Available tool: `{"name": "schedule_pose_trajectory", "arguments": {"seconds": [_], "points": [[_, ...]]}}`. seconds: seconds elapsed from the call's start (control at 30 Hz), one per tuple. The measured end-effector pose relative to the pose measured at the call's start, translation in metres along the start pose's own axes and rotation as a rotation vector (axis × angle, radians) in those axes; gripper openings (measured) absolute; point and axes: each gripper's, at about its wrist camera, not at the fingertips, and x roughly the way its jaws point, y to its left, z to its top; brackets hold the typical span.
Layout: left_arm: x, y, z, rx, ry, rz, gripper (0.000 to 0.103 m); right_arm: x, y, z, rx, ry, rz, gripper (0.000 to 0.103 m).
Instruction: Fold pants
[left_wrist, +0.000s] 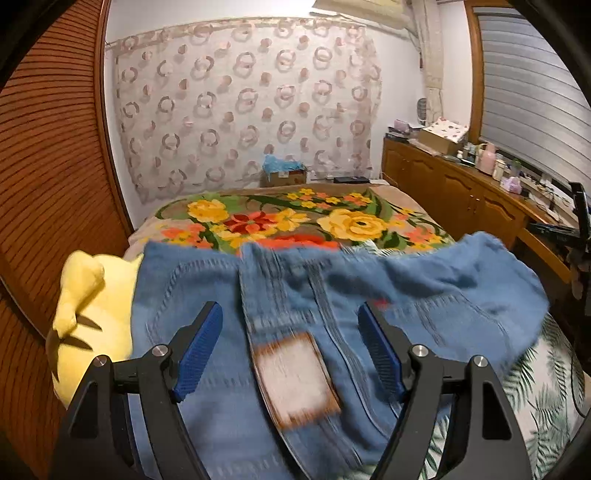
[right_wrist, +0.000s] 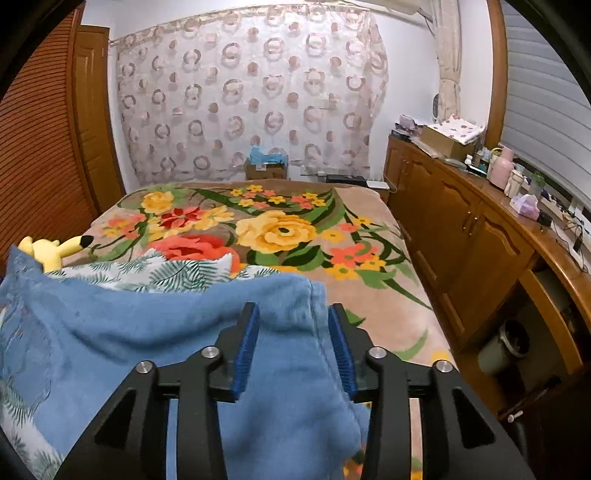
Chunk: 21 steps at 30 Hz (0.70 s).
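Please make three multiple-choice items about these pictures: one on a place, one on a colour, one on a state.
1. Where is the yellow plush toy?
A. left of the blue denim pants
B. on the wooden cabinet
C. on top of the pants

2. What colour are the left gripper finger pads?
A. red
B. blue
C. white

3. How is the right gripper?
A. fingers apart, with pants cloth between
B. shut with nothing inside
C. holding the toy

Answers: A, the toy lies at the pants' left edge; B, both ribbed pads are blue; A, blue cloth lies between the spread fingers.
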Motion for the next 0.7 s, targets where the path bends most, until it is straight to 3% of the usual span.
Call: {"name": "schedule_pose_trajectory", "arguments": {"seconds": [0.23, 0.37, 0.7], "points": [[-0.006, -0.022, -0.041, 0.012, 0.066, -0.047, 0.077, -0.014, -0.017, -0.036, 0.026, 0.063, -0.012, 0.053], [0.000, -0.033, -0.053, 0.011, 0.098, -0.077, 0.077, -0.015, -0.026, -0.037, 0.074, 0.085, -0.009, 0.054], [0.010, -0.041, -0.070, 0.024, 0.141, -0.071, 0.077, 0.005, -0.036, -0.039, 0.187, 0.189, 0.036, 0.054]]}}
